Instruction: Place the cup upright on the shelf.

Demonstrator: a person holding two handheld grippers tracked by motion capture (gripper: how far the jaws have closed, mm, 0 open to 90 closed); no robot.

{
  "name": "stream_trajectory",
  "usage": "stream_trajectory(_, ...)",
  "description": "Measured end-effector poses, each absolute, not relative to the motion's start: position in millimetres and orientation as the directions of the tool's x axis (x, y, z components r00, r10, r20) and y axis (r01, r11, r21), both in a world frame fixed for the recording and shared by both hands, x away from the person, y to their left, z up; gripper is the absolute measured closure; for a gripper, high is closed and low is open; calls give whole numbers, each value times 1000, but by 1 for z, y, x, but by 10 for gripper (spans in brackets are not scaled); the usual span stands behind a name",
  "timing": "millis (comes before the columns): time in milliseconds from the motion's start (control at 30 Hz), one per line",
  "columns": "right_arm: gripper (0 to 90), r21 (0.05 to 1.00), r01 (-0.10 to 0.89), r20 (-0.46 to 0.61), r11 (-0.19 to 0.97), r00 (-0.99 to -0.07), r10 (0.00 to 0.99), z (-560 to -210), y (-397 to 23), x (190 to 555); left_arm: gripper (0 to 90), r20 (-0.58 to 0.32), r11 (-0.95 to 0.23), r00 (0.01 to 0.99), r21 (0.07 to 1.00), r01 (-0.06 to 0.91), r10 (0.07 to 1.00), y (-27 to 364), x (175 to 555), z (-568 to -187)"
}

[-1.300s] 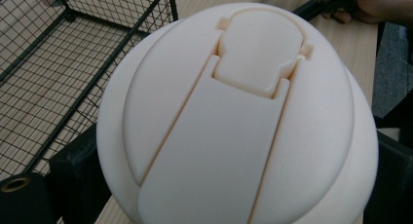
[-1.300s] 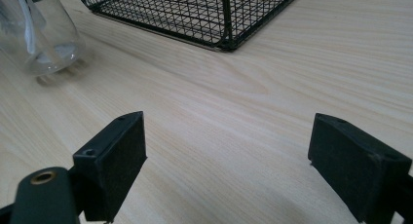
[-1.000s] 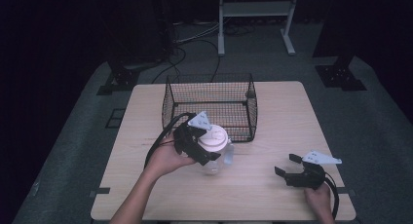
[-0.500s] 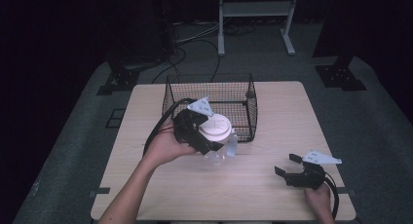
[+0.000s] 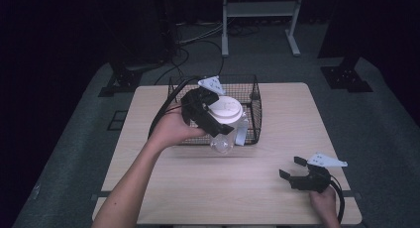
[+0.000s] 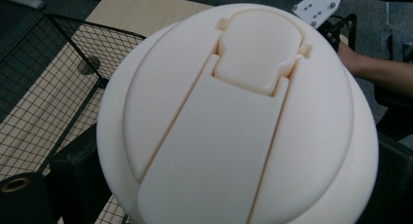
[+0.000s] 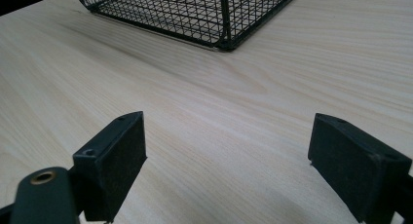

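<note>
So the table (image 5: 277, 188) is plain light wood, with a black wire basket (image 5: 255, 109) sitting at the far middle of it. The left gripper (image 5: 218, 121) is holding a clear cup (image 5: 223, 141) with a cream flip lid (image 6: 238, 121) up in the air right at the basket's near wall, lid roughly level with the rim, so my guess is the cup is headed inside. The jaws are closed on the cup just below the lid, one on each side, you can see them dark on both edges of the left gripper view. Handling-wise it looks like empty thin plastic to me, so light, a bit slick, and the wall would probably flex if you squeeze low down. The band right under the lid is the stiffest bit and the lid lip stops it sliding out, so that's the place to grab, which is where it's held now. I'd keep it upright going over the wire so the bottom doesn't catch. The right gripper (image 5: 297, 167) rests near the front right of the table with jaws spread wide and nothing in them, just bare wood between
</note>
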State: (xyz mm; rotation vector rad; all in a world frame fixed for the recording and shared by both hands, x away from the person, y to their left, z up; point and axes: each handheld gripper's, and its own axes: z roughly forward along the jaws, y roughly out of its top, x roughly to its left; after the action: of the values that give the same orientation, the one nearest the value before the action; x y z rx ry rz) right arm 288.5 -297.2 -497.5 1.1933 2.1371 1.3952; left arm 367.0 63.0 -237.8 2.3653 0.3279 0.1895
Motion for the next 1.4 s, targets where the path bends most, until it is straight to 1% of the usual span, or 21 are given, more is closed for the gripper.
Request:
stream_trajectory(233, 129, 867, 467, 166, 172, -597, 785, -497, -297, 289, 51, 47, -724, 957, 665, 184, 286, 52, 379, -230)
stream_trajectory(400, 129, 868, 466, 168, 169, -597, 785, -497, -297, 289, 51, 60, -732, 951, 653, 193, 304, 46, 389, -225)
stream_trajectory(567, 129, 874, 465, 185, 145, -592, 784, -497, -300, 289, 51, 47, -730, 947, 649, 214, 318, 42, 401, -223)
stream_trajectory(800, 129, 874, 461, 175, 155, -595, 785, -497, -299, 288, 51, 77, -742, 934, 631, 225, 348, 36, 417, -218)
stream_trajectory(933, 129, 872, 463, 170, 161, -594, 786, -497, -299, 288, 51, 78, -739, 928, 630, 237, 364, 33, 426, -212)
stream_trajectory(1133, 129, 871, 464, 171, 161, -594, 786, -497, -298, 288, 51, 69, -730, 916, 629, 268, 396, 33, 437, -210)
stream_trajectory(1400, 129, 869, 469, 175, 158, -590, 788, -497, -298, 289, 51, 57, -723, 890, 608, 328, 452, 36, 458, -217)
